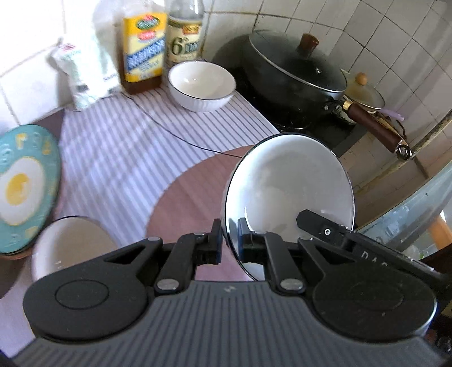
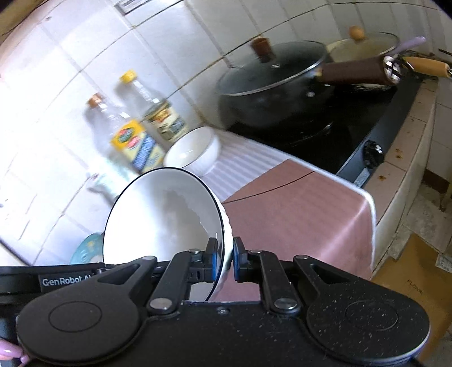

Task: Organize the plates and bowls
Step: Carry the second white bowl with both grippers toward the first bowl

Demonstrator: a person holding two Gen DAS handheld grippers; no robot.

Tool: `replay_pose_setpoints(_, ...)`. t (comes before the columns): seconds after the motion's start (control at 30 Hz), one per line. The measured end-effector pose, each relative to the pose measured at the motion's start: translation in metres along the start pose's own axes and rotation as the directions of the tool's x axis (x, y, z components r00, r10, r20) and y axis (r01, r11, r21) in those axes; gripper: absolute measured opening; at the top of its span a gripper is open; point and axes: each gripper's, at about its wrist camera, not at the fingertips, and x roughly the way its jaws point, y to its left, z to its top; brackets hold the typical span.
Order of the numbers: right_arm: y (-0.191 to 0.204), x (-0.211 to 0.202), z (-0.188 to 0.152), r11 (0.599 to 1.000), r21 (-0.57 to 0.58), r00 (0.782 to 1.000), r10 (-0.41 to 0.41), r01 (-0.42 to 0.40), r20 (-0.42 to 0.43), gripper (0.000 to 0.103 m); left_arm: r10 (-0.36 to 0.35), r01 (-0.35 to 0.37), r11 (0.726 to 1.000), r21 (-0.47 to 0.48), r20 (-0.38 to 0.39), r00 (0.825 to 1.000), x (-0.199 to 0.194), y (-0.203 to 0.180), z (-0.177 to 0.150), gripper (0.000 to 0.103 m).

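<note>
L gripper (image 1: pixel 229 240): pinching rim of white plate (image 1: pixel 288 183), tilted, above striped cloth (image 1: pixel 118 146) | R gripper (image 2: pixel 225 261): pinching white bowl (image 2: pixel 158 214) rim, above cloth | 2nd bowl (image 1: pixel 202 84) on cloth by wok (image 1: pixel 293 76)

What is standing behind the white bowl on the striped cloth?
Two bottles stand right behind the bowl, before the tiled wall. The bowl's rim covers the right bottle's base.

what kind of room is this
Almost certainly a home kitchen: a lidded black pan sits on a stove against a tiled wall, with condiment bottles and a white bowl on the counter beside it.
</note>
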Motion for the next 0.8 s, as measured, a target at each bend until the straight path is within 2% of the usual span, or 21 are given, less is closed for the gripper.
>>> replay_pose_setpoints(0.4, 0.069, -0.027, -0.014, 0.993, -0.096, 0.997, 0.062, -0.066, -0.049, 0.015, 0.033, -0.030, 0.997, -0.066, 0.049, 0.998, -0.067, 0.049, -0.026, 0.009)
replay_pose_setpoints(0.8, 0.116, -0.005, -0.045, 0.976, -0.182, 0.988, 0.102, -0.122, -0.113, 0.015, 0.071, -0.064, 0.979, -0.193, 0.030, 0.997, -0.082, 0.110, -0.057, 0.009)
